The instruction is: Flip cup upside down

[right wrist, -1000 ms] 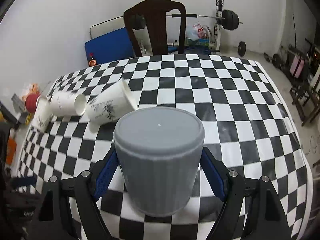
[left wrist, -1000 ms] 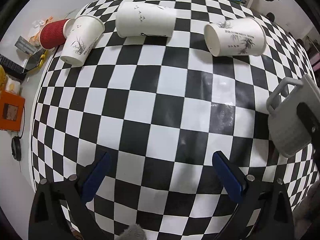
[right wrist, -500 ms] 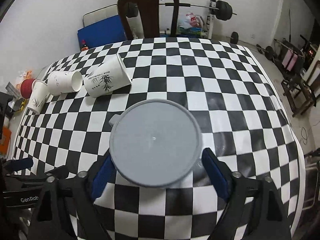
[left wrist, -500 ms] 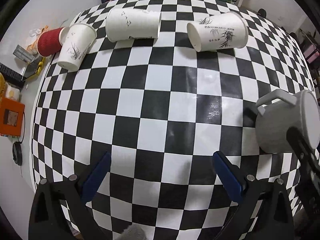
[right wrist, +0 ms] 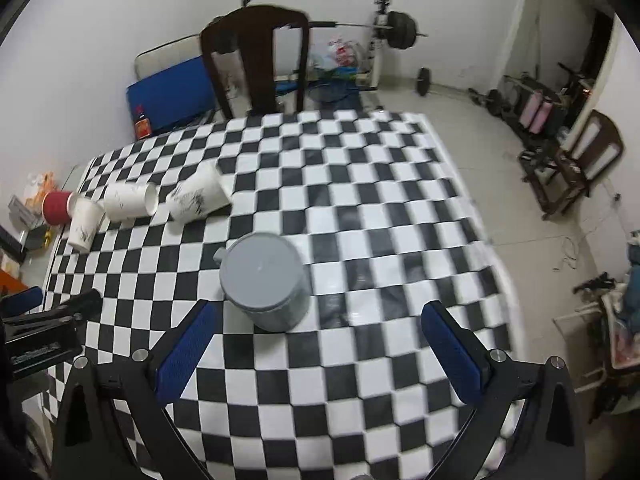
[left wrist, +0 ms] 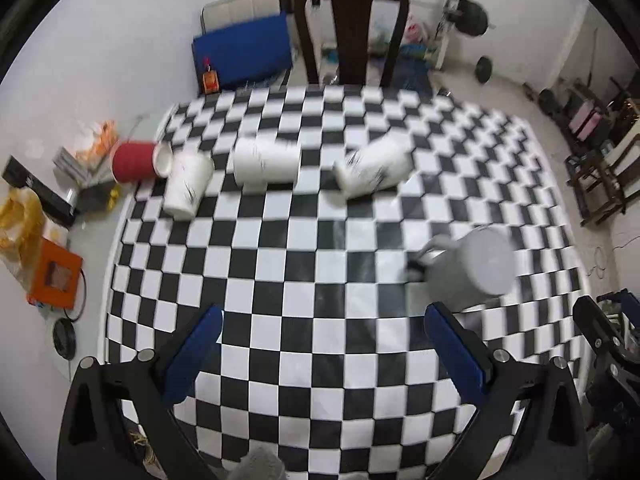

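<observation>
A grey ribbed mug stands upside down on the checkered table, its flat base up and its handle to the back left. It also shows in the left wrist view at the right. My right gripper is open and empty, pulled back above and in front of the mug, apart from it. My left gripper is open and empty over the table's front middle.
Three white paper cups and a red cup lie on their sides along the table's far left. A dark wooden chair stands behind the table. Clutter lies on the floor at left.
My right gripper opened, let go of the grey mug on the table and drew back and up. My left gripper also rose and pulled back.
</observation>
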